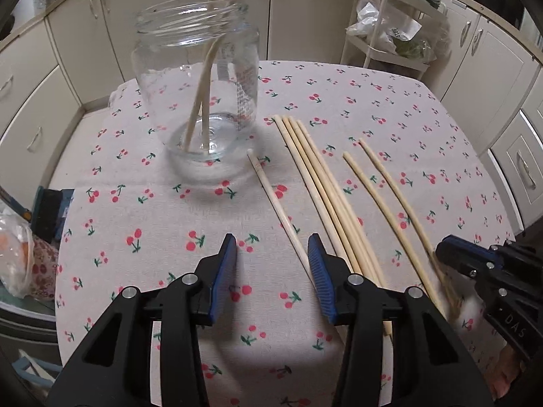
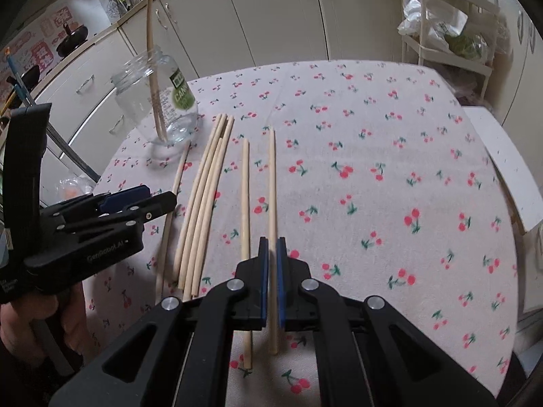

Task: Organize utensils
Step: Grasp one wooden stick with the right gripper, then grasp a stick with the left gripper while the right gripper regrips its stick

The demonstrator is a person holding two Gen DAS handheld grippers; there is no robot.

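A clear glass jar stands on the cherry-print tablecloth with two chopsticks leaning in it. More wooden chopsticks lie on the cloth: a single one, a bundle of several, and two further right. My left gripper is open low over the cloth, with the single chopstick's near end beside its right pad. My right gripper is shut on the rightmost chopstick. Its neighbour lies just left of it.
A white wire rack with plastic bags stands behind the table, and cream cabinets line the walls. A plastic bag and a dark box sit off the table's left edge. A white stool is at the right.
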